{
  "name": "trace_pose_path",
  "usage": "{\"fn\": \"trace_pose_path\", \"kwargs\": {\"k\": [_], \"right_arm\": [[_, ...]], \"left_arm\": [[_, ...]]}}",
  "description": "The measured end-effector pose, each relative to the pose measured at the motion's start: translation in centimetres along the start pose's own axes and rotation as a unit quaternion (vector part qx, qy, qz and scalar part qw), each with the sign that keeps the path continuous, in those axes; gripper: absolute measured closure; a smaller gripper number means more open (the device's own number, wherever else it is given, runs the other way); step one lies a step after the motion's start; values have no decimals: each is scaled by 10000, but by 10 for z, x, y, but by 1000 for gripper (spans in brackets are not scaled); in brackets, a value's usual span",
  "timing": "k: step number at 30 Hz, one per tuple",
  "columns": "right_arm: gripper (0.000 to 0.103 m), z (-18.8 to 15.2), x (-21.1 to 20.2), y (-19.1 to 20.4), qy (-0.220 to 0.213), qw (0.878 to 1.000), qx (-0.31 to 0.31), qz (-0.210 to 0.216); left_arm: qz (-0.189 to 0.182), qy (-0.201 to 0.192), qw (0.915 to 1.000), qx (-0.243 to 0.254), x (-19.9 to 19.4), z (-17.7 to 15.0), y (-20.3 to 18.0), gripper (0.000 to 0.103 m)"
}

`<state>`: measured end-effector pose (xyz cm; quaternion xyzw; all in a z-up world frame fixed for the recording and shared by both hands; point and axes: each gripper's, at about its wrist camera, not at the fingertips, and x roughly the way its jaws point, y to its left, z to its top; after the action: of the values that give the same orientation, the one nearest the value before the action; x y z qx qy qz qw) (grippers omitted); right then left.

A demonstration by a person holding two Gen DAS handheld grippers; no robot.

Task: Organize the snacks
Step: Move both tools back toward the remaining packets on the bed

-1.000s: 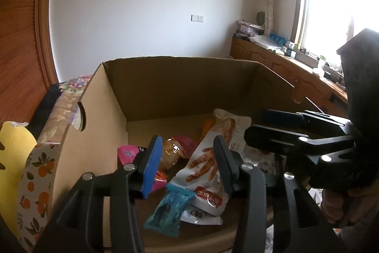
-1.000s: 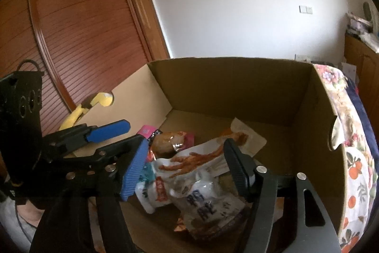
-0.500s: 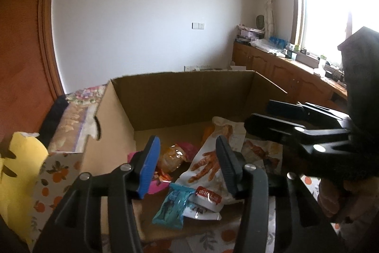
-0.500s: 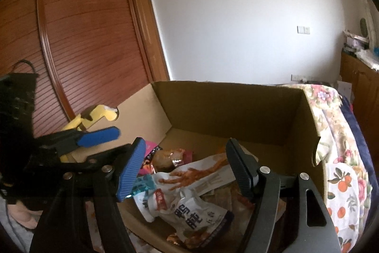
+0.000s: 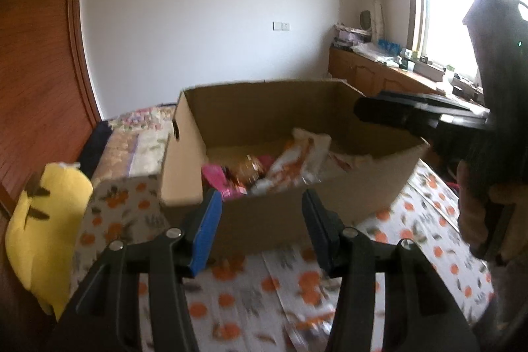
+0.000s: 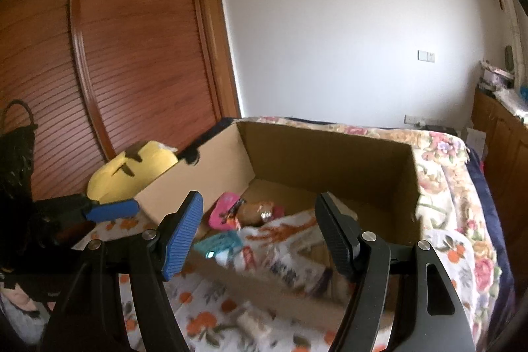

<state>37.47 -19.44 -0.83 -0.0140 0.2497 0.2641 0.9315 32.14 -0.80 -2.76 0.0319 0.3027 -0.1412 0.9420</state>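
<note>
Both tools have pulled back, empty and part-open, the snack box (image 5: 290, 213) now ahead of them.

Dark characters, perhaps Chinese, show on a white snack packet (image 6: 287, 272), too blurred to read

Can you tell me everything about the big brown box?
The cardboard box is plain brown, open at the top, with no lid showing. One side wall has a cut-out hand hole. It stands upright on a bedspread printed with oranges. Snack packets lie loose on its floor, among them a pink one, a teal one and a white one with orange pictures. A yellow cushion sits just beyond one side. Neither gripper touches the box.
</note>
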Motion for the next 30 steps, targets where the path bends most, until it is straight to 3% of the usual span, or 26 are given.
{"fn": "trace_pose_path", "kwargs": {"k": [14,21,30], "right_arm": [[31,-17,-78,28,320,9993,-119,-160],[31,-23,-85,29,441,9987,-158,-200],[31,-51,-64,29,794,9963,-287,-148]], "left_arm": [[-169,560,9983,18,-41,-54,-32,51],[-212,787,9967,-26,-36,-64,-42,51],[-327,1256,9914,-177,-8,-88,-45,51]]}}
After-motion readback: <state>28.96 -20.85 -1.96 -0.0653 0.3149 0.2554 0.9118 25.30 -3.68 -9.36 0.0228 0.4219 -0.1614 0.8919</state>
